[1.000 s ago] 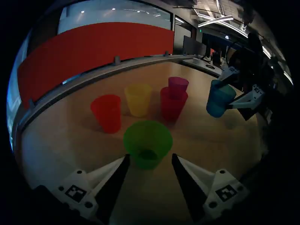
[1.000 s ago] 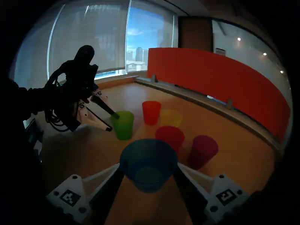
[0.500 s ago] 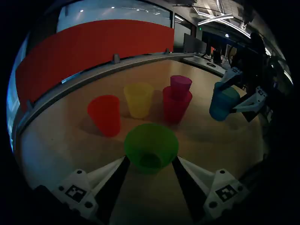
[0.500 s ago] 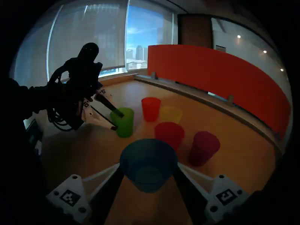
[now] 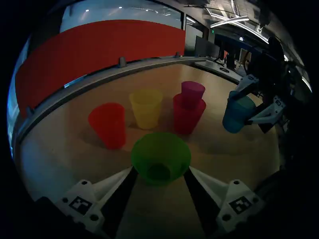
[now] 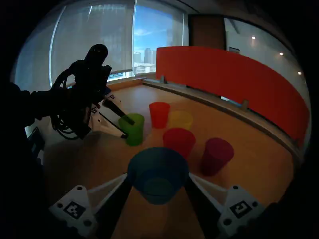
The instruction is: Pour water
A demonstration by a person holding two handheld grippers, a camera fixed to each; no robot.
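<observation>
Left gripper view: frame centre blocked by cluster: orange cup (image 5: 107, 124), yellow cup (image 5: 146, 107), red cup (image 5: 188, 114), purple cup (image 5: 193, 91) behind red. Bare tabletop (image 5: 60, 159) lower left; open strip right of centre between red cup and blue cup (image 5: 236, 115). Right gripper view: left side taken by left gripper (image 6: 127, 127) at green cup (image 6: 134, 129); tabletop free lower right.

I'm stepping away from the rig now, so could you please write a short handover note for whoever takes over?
Left hand-held gripper: shut on the green cup, upright.
Right hand-held gripper: shut on the blue cup, raised off the table.
On the table, upright: orange cup, yellow cup, red cup, magenta cup.
Done: both cups grasped. Left: the pour; water cannot be made out in either.
</observation>
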